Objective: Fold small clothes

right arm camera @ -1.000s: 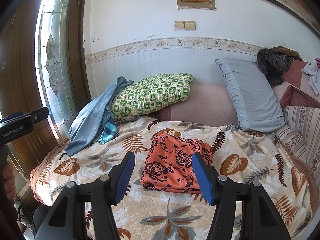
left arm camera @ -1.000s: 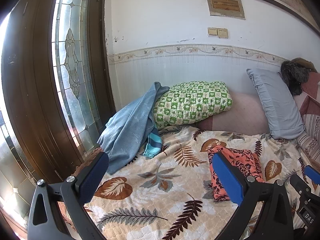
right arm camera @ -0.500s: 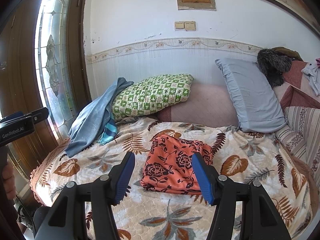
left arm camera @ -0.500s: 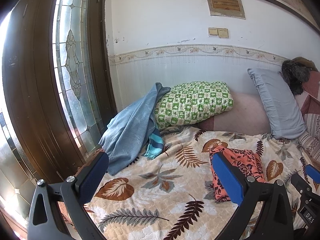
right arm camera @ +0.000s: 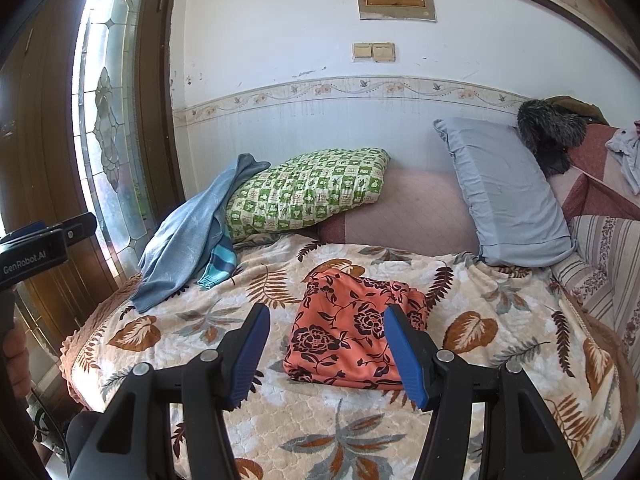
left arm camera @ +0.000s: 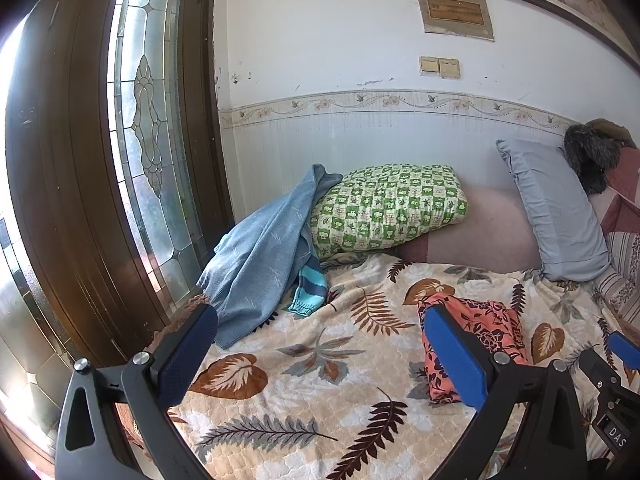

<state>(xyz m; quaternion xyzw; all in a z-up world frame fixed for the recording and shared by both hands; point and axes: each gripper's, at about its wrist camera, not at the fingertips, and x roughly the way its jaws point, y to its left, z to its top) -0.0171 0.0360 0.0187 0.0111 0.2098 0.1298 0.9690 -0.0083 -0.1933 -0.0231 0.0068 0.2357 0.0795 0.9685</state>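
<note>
An orange floral garment [right arm camera: 352, 328] lies folded in a flat bundle on the leaf-print blanket [right arm camera: 500, 320]. My right gripper [right arm camera: 326, 336] hangs open above its near left part, nothing between the blue pads. In the left wrist view the same garment [left arm camera: 488, 320] shows past the right finger, partly hidden by it. My left gripper [left arm camera: 320, 340] is open over bare blanket [left arm camera: 320, 380] to the garment's left. A light blue garment [left arm camera: 260, 248] lies crumpled at the bed's far left against the green pillow, with a teal striped cuff [left arm camera: 308, 292] sticking out beneath it.
A green checked pillow [right arm camera: 308, 192] and a grey pillow [right arm camera: 504, 192] lean on the wall behind the bed. A wooden door with leaded glass [left arm camera: 148, 140] stands on the left. Striped cushions [right arm camera: 600, 256] and a dark furry thing [right arm camera: 548, 132] sit at right. A hand [right arm camera: 16, 356] holds the left tool.
</note>
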